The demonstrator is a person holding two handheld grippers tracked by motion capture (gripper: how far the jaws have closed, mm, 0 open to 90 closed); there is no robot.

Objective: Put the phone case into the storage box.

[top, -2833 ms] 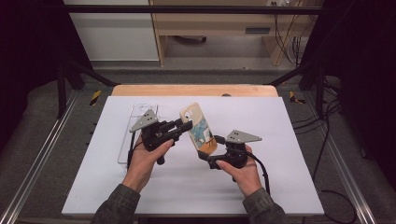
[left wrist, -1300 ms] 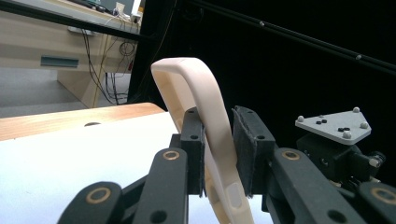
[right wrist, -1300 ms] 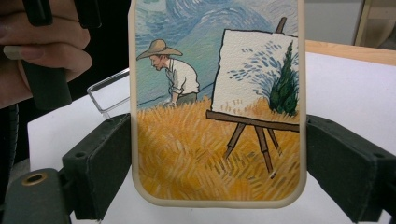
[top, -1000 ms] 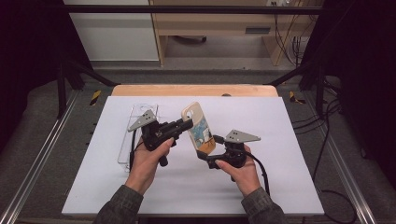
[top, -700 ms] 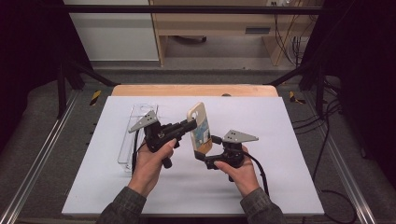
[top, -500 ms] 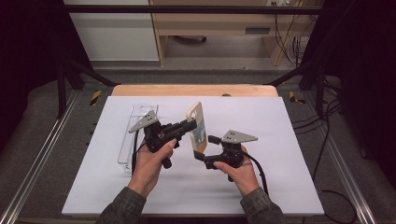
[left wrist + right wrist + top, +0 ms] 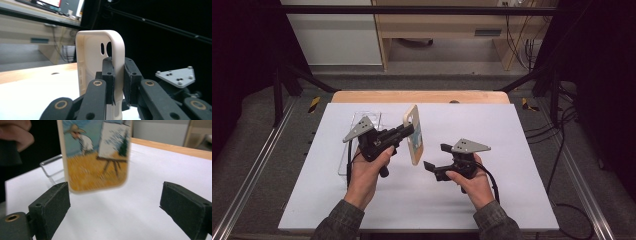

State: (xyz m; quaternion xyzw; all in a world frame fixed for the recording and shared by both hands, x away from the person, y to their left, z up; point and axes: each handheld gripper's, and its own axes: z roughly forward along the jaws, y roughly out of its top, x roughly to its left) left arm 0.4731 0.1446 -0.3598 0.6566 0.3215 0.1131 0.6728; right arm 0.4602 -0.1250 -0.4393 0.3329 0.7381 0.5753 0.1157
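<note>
A cream phone case (image 7: 413,134) with a painted picture on its back hangs upright above the white table (image 7: 512,130). My left gripper (image 7: 408,131) is shut on its side edge; in the left gripper view the pads (image 7: 110,77) pinch the case's rim (image 7: 97,50) below the camera holes. Just right of the case, my right gripper (image 7: 436,157) stands open and apart from it. In the right gripper view the picture side of the case (image 7: 96,155) hangs beyond the wide-open right gripper (image 7: 115,205), touching neither jaw.
A clear plastic case (image 7: 361,135) lies on the table behind my left hand, and also appears as a clear rim (image 7: 51,167). A wooden strip (image 7: 422,96) runs along the table's far edge. Dark frame posts stand at both sides.
My right gripper has let go of the case, opened, and drawn back toward the right. The left gripper has turned the case more upright and edge-on.
</note>
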